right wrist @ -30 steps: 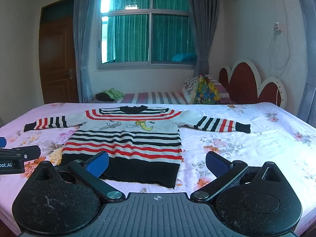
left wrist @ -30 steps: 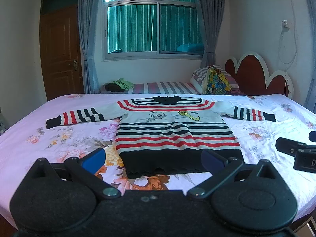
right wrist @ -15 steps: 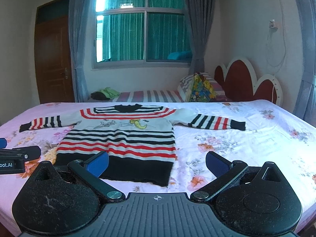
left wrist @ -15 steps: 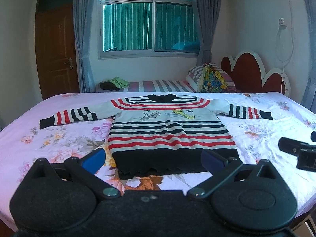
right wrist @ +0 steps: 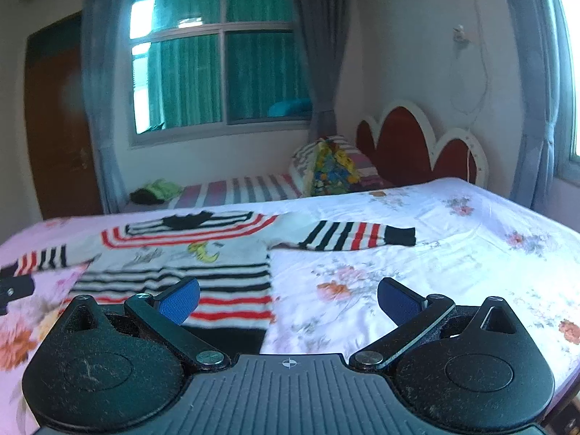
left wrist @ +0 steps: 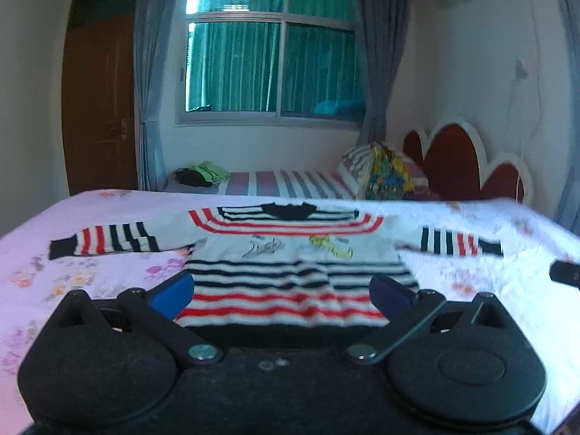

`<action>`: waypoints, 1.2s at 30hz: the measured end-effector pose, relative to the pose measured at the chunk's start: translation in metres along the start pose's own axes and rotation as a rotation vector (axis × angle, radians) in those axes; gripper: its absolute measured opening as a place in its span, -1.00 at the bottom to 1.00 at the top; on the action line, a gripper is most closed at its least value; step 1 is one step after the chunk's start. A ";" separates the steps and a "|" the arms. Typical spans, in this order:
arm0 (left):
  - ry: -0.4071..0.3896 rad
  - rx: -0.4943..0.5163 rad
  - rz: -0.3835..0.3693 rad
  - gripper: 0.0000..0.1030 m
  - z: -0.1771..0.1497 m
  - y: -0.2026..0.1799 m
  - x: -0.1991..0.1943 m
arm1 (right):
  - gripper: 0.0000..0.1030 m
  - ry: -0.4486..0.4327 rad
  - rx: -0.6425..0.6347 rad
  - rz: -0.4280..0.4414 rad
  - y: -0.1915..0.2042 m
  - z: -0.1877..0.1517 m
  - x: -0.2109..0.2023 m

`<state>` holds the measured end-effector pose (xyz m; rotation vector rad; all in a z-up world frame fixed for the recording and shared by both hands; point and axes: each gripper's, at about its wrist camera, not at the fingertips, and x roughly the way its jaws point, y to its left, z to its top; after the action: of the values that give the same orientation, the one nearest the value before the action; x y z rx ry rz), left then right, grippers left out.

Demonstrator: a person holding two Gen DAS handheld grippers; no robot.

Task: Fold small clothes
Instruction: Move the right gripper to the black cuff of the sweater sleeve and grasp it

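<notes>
Both tools are matte black plastic. The left gripper (left wrist: 282, 291) has two round housings, slim black link arms pinned with silver screws, and blue pads (left wrist: 173, 294) at 10 and 2 o'clock. The right gripper (right wrist: 288, 299) matches it, adding a ribbed centre plate with a small crosshair mark at 12 o'clock; its housings look dusty, possibly scuffed.

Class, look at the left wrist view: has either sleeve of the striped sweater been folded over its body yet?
No. The striped sweater lies flat on the bed, both sleeves stretched straight out to the sides.
</notes>
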<state>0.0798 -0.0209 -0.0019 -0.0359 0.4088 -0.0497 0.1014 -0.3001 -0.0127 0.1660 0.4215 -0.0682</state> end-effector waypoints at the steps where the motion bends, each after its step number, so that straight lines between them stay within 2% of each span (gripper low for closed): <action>1: -0.003 -0.011 0.006 1.00 0.003 0.001 0.009 | 1.00 0.001 0.014 -0.003 -0.006 0.004 0.006; 4: 0.000 0.005 0.035 1.00 0.015 0.001 0.037 | 0.99 -0.002 0.075 -0.012 -0.027 0.022 0.033; 6: 0.029 0.034 0.060 1.00 0.024 0.001 0.060 | 0.99 -0.003 0.076 -0.031 -0.035 0.033 0.053; 7: 0.057 0.038 0.050 1.00 0.031 0.004 0.074 | 0.99 -0.008 0.078 -0.035 -0.039 0.039 0.064; 8: 0.071 0.036 0.043 1.00 0.036 0.007 0.086 | 0.87 -0.014 0.080 -0.039 -0.043 0.045 0.075; 9: 0.073 0.034 0.059 1.00 0.041 0.010 0.096 | 0.61 -0.017 0.075 -0.047 -0.047 0.050 0.087; 10: 0.063 0.040 0.096 1.00 0.045 0.012 0.107 | 0.21 -0.010 0.069 -0.063 -0.050 0.052 0.099; 14: 0.063 0.063 0.151 0.99 0.056 0.021 0.156 | 0.18 0.021 0.133 -0.085 -0.075 0.063 0.160; 16: 0.054 0.060 0.162 0.87 0.060 0.028 0.181 | 0.18 0.036 0.171 -0.094 -0.091 0.064 0.194; 17: 0.070 0.054 0.162 0.66 0.062 0.032 0.195 | 0.13 0.051 0.199 -0.099 -0.100 0.065 0.211; 18: 0.089 0.042 0.164 0.41 0.064 0.037 0.208 | 0.01 0.067 0.250 -0.089 -0.115 0.065 0.232; 20: 0.121 0.031 0.170 0.39 0.067 0.042 0.232 | -0.66 0.090 0.323 -0.103 -0.139 0.065 0.265; 21: 0.128 0.033 0.182 0.47 0.068 0.043 0.245 | -0.70 0.097 0.352 -0.115 -0.151 0.064 0.282; 22: 0.134 0.037 0.191 0.55 0.068 0.043 0.254 | -0.70 0.101 0.385 -0.119 -0.162 0.063 0.297; 23: 0.140 0.043 0.197 0.73 0.067 0.043 0.265 | -0.69 0.112 0.422 -0.126 -0.171 0.060 0.310; 24: 0.145 0.052 0.201 0.77 0.067 0.042 0.274 | -0.69 0.130 0.467 -0.137 -0.182 0.056 0.324; 27: 0.173 0.056 0.208 0.77 0.066 0.042 0.298 | -0.69 0.175 0.600 -0.144 -0.210 0.039 0.359; 31: 0.209 0.026 0.209 0.77 0.062 0.045 0.322 | -0.68 0.197 0.700 -0.163 -0.230 0.023 0.380; 33: 0.220 0.026 0.209 0.77 0.059 0.045 0.331 | -0.50 0.189 0.733 -0.166 -0.238 0.019 0.385; 34: 0.226 0.028 0.207 0.77 0.058 0.045 0.334 | -0.21 0.173 0.751 -0.160 -0.241 0.018 0.385; 35: 0.232 0.031 0.206 0.78 0.056 0.045 0.336 | -0.06 0.158 0.759 -0.161 -0.239 0.017 0.380; 36: 0.237 0.032 0.207 0.78 0.054 0.045 0.338 | -0.02 0.148 0.761 -0.164 -0.239 0.018 0.379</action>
<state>0.4124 0.0066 -0.0887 0.0446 0.6462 0.1448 0.4299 -0.5502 -0.1879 0.8900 0.5409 -0.3796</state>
